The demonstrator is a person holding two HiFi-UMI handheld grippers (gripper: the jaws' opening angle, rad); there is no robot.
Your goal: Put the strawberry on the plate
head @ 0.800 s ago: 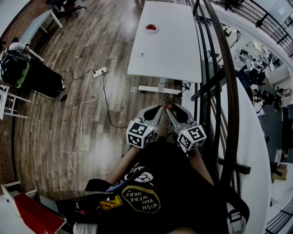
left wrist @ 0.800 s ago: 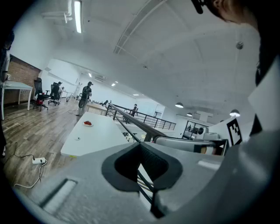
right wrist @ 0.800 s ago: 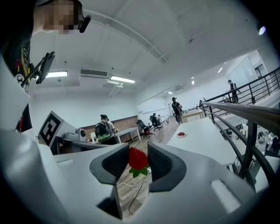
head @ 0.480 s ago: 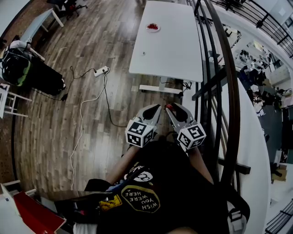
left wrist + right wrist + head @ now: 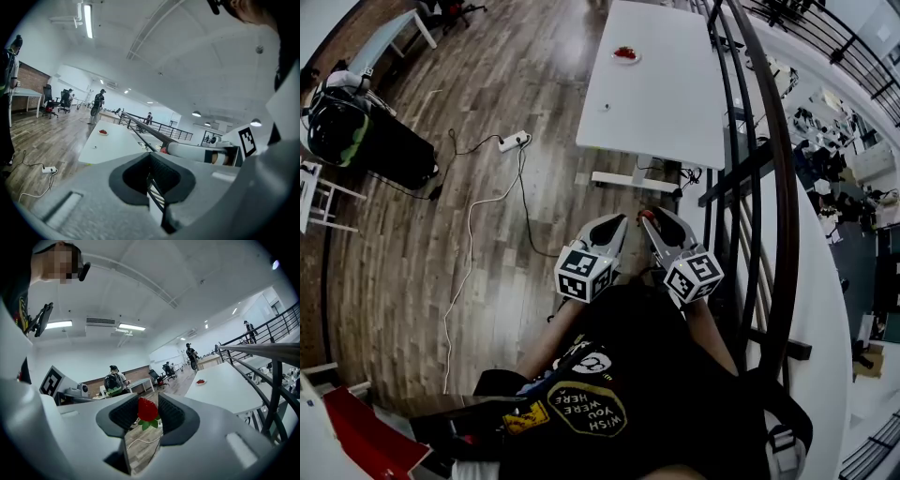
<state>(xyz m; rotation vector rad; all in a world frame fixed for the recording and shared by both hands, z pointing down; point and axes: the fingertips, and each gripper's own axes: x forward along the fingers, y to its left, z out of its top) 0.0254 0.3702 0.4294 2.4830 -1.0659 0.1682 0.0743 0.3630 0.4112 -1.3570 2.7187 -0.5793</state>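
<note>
My right gripper (image 5: 649, 217) is held close in front of the person's chest, shut on a red strawberry (image 5: 147, 410) with green leaves that sits between its pads. The strawberry shows as a red spot (image 5: 646, 217) at the jaw tips in the head view. My left gripper (image 5: 619, 222) is beside it, jaws together with nothing in them (image 5: 151, 161). Far ahead, a small white plate (image 5: 625, 54) with red fruit on it stands at the far end of a long white table (image 5: 666, 103). The plate (image 5: 200, 381) is also in the right gripper view.
A black metal railing (image 5: 750, 150) runs along the right of the table. A white power strip (image 5: 514, 142) and its cable lie on the wooden floor. A small dark object (image 5: 606, 107) sits mid-table. A black backpack (image 5: 333, 131) stands at left. People stand in the distance.
The table and plate have slid right and a little lower in the head view as the person moves. Both grippers keep their pose, the strawberry still gripped.
</note>
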